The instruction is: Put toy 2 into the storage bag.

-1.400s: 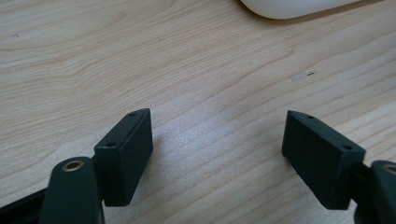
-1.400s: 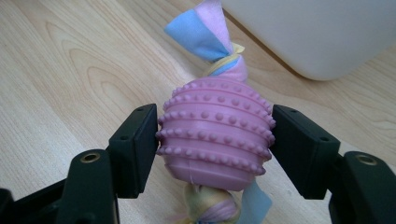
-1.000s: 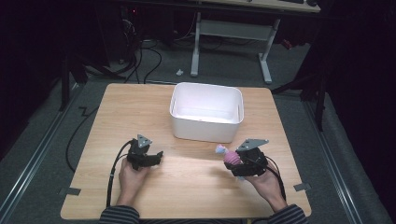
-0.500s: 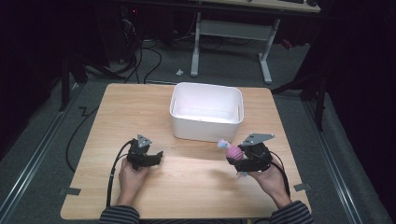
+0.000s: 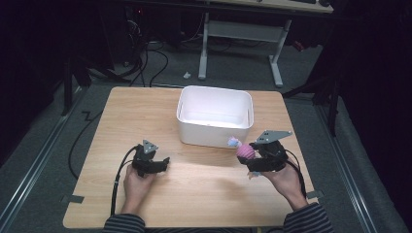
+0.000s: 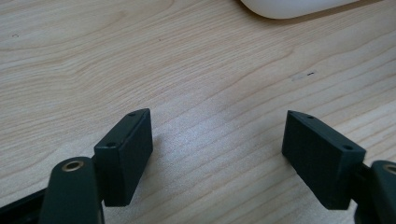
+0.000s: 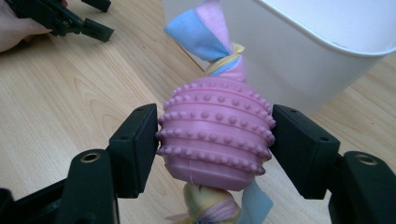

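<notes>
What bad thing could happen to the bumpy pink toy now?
The right gripper pinches the pink toy only at its round, knobbly sides, so it might slip or twist out and drop onto the table.

The white bin stands very close beside it. The toy's cloth tail or the gripper could bump the bin's wall and nudge it.

The left gripper hangs open over bare wood, so it could not catch a fall.

No readable text, label, brand, number or sign anywhere in views.
</notes>
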